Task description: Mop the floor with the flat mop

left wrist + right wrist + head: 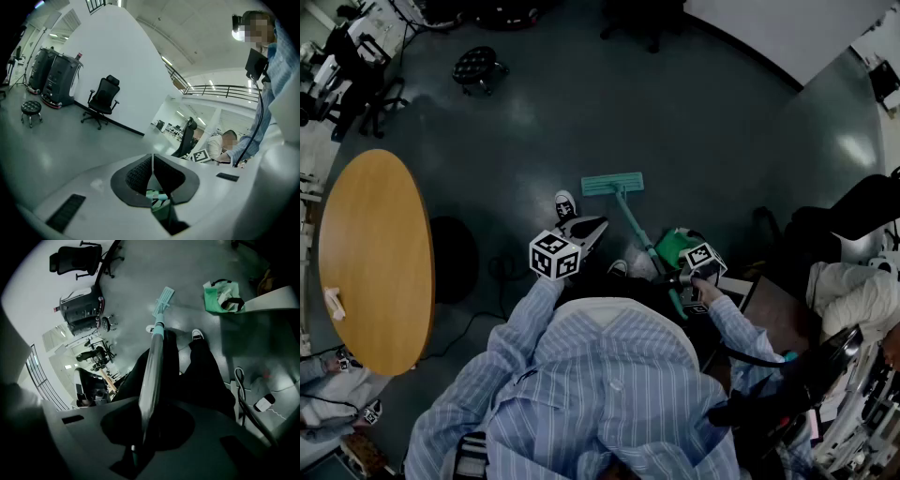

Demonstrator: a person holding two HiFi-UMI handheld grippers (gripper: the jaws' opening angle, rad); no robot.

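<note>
Striped shirt (609, 394): my own, filling the bottom of the head view, with both sleeves reaching forward to the grippers.
Round wooden surface (375, 262): stood at the far left, well apart from the mop; one small pale item (335, 302) lay near its edge, too small for me to identify.
Stool (475, 66): a black round-seated one stood on the floor (694, 122) at the upper left, far from me.
Left gripper (592, 226) (152, 161): clenched with nothing between the pads. Its ribbed black pads met along a thin line at the tips. I held it above my left leg, near the mop handle but not touching it.
Office chair (103, 101): black, standing against a white wall in the left gripper view.
Shoe (565, 204): dark with a white toe, planted on the floor just left of the mop head.
Flat mop: its teal mop head (612, 184) (163, 300) lay flat on the floor ahead of my feet. The mop handle (636, 230) (152, 376) slanted back from it toward my right side.
Right gripper (682, 279) (140, 437): grasping the mop handle, which ran out from between the jaws toward the mop head.
Green bag (675, 246) (218, 295): sat on the floor just beside the handle, close to my right gripper.
</note>
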